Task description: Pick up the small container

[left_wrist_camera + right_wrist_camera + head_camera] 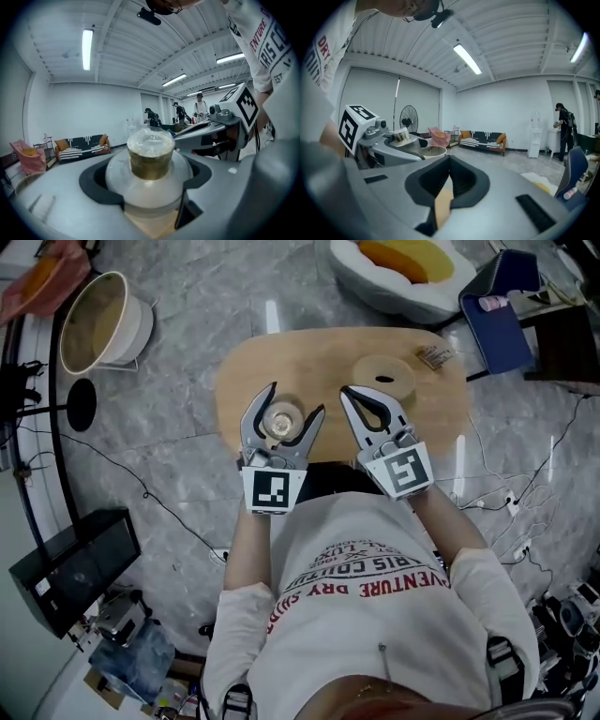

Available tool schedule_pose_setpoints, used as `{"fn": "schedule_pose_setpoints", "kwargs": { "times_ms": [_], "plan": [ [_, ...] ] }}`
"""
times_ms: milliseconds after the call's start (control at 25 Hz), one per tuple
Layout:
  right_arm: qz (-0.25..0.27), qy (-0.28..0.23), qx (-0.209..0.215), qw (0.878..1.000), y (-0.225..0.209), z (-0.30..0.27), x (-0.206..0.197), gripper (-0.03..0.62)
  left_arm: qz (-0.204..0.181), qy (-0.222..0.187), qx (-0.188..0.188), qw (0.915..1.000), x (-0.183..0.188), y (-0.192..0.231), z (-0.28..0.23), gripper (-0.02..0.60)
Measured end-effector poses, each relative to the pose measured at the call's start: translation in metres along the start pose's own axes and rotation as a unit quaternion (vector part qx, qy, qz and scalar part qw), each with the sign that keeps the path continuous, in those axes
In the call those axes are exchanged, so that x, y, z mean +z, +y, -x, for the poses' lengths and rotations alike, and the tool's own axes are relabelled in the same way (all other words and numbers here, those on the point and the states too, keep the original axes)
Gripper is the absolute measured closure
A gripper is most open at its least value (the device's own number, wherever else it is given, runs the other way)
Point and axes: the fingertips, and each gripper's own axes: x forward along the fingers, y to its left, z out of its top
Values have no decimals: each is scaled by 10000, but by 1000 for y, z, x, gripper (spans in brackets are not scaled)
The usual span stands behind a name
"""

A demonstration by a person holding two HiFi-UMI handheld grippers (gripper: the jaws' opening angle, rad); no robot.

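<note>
The small container is a clear round pot with brownish contents and a film top. It sits between the jaws of my left gripper, over the near left part of the oval wooden table. In the left gripper view the container stands upright, and the left gripper is shut on its wide lower rim. Whether its base touches the table I cannot tell. My right gripper hovers beside it to the right, shut and empty. In its own view the right gripper has its tips meeting, with the container off to the left.
A round wooden disc and a small packet lie on the table's far right. On the floor are a white basin, a cushioned bed, a blue chair, a black box and cables.
</note>
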Motion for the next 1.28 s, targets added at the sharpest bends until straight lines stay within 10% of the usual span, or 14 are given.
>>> {"fn": "schedule_pose_setpoints", "kwargs": {
  "times_ms": [520, 1280],
  "plan": [
    [43, -699, -281, 9971, -12, 22, 75, 599, -205, -489, 57, 9986, 80, 23, 26, 236],
    [39, -874, -349, 9956, -22, 26, 94, 599, -245, -427, 122, 9987, 93, 27, 32, 236]
  ]
}}
